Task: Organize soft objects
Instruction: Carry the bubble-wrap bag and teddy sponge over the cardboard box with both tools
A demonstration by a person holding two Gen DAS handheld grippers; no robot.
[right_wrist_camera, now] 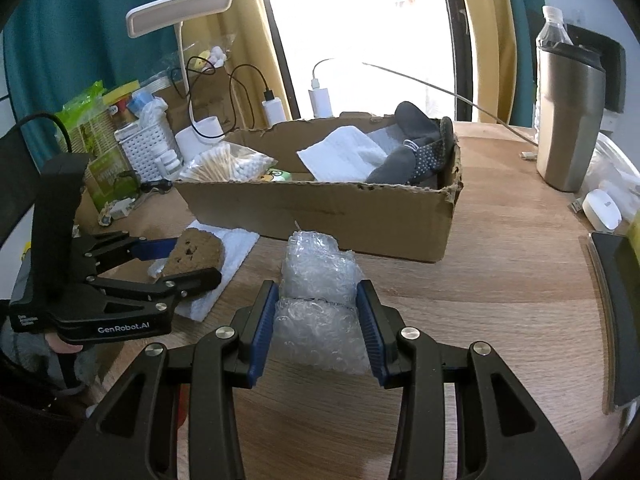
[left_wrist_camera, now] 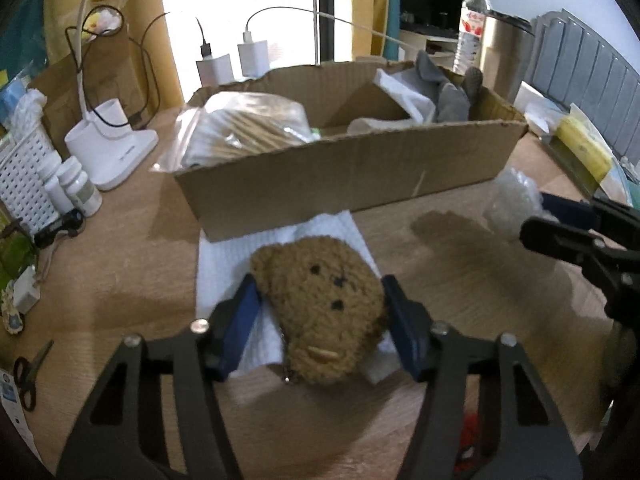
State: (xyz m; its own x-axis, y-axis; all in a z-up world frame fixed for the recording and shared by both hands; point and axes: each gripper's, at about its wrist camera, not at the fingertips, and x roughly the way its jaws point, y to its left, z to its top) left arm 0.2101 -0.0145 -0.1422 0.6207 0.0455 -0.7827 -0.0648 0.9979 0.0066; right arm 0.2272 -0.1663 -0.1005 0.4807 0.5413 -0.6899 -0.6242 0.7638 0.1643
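A brown plush bear head (left_wrist_camera: 324,304) lies on a white paper towel (left_wrist_camera: 224,264) in front of the cardboard box (left_wrist_camera: 320,184). My left gripper (left_wrist_camera: 320,292) is shut on the bear, a blue pad on each side; it also shows in the right wrist view (right_wrist_camera: 180,264) with the bear (right_wrist_camera: 192,256). My right gripper (right_wrist_camera: 316,300) is shut on a wad of bubble wrap (right_wrist_camera: 316,288) resting on the table, which also shows in the left wrist view (left_wrist_camera: 512,200). The box (right_wrist_camera: 320,212) holds a bag of cotton swabs (right_wrist_camera: 224,164), a white cloth (right_wrist_camera: 344,152) and grey socks (right_wrist_camera: 420,148).
A white desk lamp (right_wrist_camera: 180,12), chargers (left_wrist_camera: 252,56) and a white basket (left_wrist_camera: 20,176) stand left and behind the box. A steel tumbler (right_wrist_camera: 568,116) and water bottle (left_wrist_camera: 472,20) stand at the right. Scissors (left_wrist_camera: 28,372) lie at the left edge.
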